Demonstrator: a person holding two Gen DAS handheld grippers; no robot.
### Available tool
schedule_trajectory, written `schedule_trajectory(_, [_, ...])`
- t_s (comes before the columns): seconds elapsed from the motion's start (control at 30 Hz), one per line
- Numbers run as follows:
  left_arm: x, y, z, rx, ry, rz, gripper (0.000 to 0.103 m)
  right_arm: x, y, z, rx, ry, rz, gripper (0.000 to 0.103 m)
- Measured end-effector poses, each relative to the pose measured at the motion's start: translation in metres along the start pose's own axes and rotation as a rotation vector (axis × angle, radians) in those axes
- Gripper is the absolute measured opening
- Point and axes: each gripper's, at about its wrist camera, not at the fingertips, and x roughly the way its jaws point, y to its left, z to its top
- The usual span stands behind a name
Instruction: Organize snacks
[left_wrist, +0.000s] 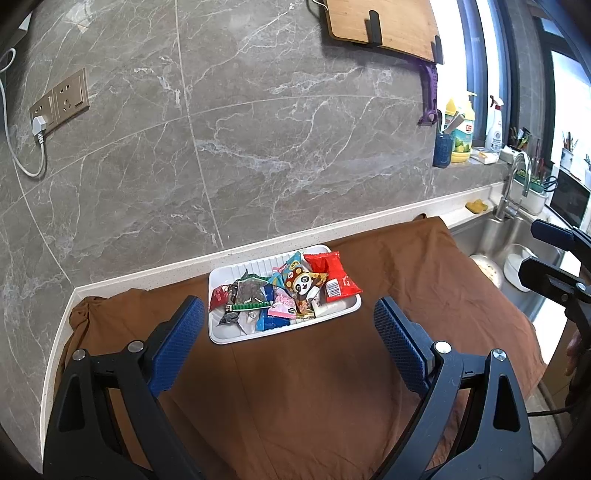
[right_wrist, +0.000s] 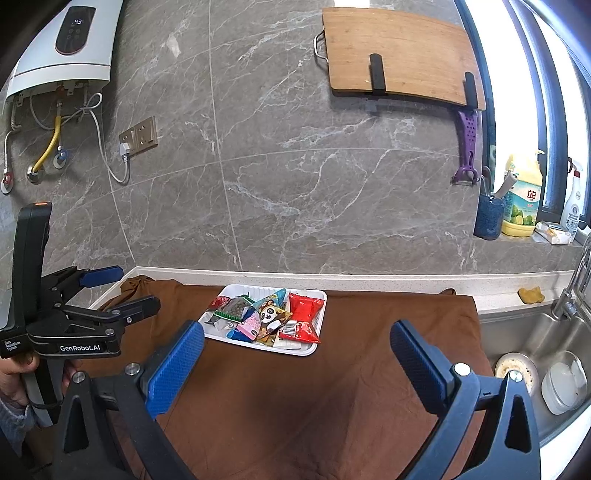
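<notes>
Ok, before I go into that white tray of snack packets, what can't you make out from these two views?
- Packets at the bottom of the white plastic tray: covered by the upper ones, such as the red foil packet, in both views.
- Small print on the panda-print packet: too small.
- Near edge of the brown cloth: hidden behind the open left gripper and open right gripper.

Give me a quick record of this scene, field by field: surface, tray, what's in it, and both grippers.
surface: brown cloth over the counter
tray: white tray on the cloth, near the wall
contents: mixed snack packets, including a red packet and a panda packet
left gripper: open, empty
right gripper: open, empty
beside: sink at right
</notes>
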Motion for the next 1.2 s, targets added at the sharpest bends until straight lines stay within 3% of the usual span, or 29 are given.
schedule_trajectory(1.03, [0.0014,0.0017,-0.0011,0.003,0.001,-0.003,0.093,0.0012,-0.0026,-0.0003,0.002,0.004,-0.001,0.103])
schedule_trajectory(1.2, [0.0026,0.001,-0.0022,0.04,-0.024,0.005,0.093,0.001,-0.0024,-0.0004,0.004,0.003,-0.001,0.103])
